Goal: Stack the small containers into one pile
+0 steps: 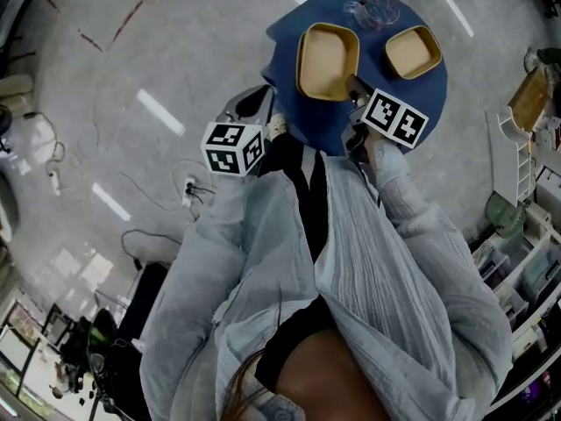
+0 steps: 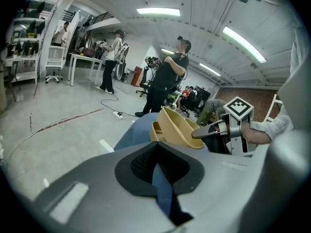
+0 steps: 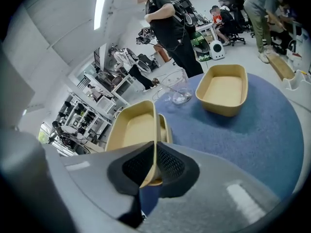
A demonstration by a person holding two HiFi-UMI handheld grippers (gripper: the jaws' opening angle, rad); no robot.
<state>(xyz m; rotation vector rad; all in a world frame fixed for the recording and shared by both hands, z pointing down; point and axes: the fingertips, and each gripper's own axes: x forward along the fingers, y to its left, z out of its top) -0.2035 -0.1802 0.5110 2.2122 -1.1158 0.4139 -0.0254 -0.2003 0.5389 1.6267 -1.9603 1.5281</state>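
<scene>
We are finding the right claw (image 3: 154,152) clenched on the thin near wall of a tan tray (image 3: 132,127), one pad inside the wall and one outside, at about the middle of a short end. The tray is sitting tilted over the blue counter (image 3: 262,144); we cannot tell whether its base is touching the cloth. Another tan rim (image 3: 164,124) is showing just beside the gripped wall, and we cannot tell whether it belongs to a nested tray. The left claw (image 2: 156,155) is closed on nothing, hovering at the counter's near edge.

Farther out, a second tan tray (image 3: 223,89) is sitting flat and empty on the counter, well apart from the held one. A clear cup (image 3: 176,87) is standing behind the gap between them.

We are judging the trays light, stiff and thin-walled, with smooth rims that could slip under a one-sided pinch. The short-end wall is looking like the soundest hold. The held tray is calling for a level drop into the other, walls aligned, or it may jam askew.
</scene>
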